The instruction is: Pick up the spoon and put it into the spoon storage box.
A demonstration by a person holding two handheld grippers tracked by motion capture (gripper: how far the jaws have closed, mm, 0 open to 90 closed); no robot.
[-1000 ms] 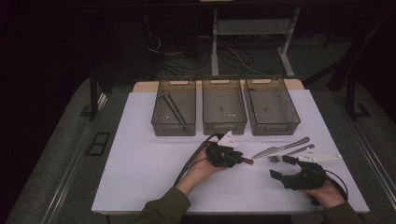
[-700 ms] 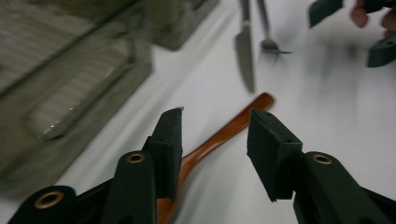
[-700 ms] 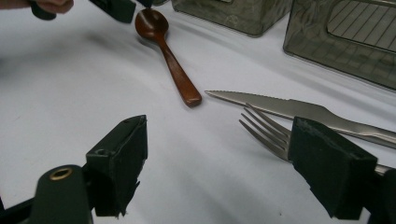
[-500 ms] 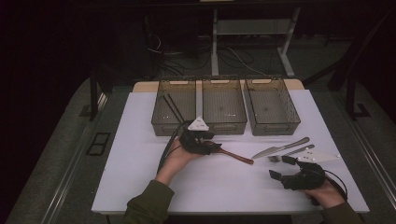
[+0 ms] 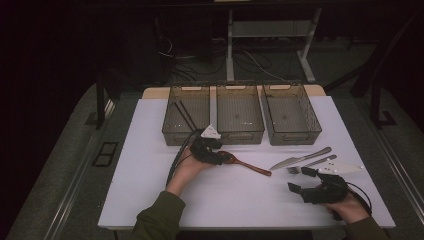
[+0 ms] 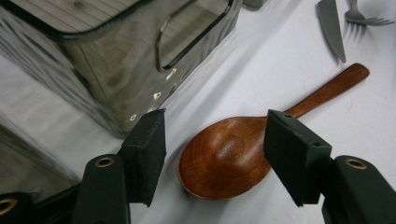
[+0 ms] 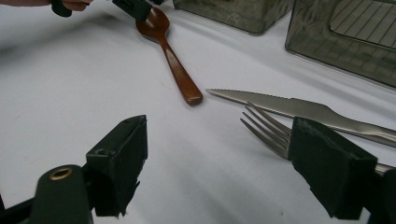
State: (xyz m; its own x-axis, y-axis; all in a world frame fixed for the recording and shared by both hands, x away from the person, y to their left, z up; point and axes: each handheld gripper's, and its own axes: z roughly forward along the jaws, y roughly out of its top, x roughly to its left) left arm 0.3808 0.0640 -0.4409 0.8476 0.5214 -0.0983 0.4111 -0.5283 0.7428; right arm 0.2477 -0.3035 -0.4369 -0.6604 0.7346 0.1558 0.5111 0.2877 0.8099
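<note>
- Black pads of our left tool stand apart on either side of the wooden spoon; they have just been opening, and neither presses on the bowl, so the spoon lies free on the white worktop.
- We judge it was set down just in front of the trays so it can be regripped for sorting.
- One tray already holds chopsticks.
- Our right tool rests with its jaws apart and nothing in them, aimed at the fork and knife, probably next in line.
</note>
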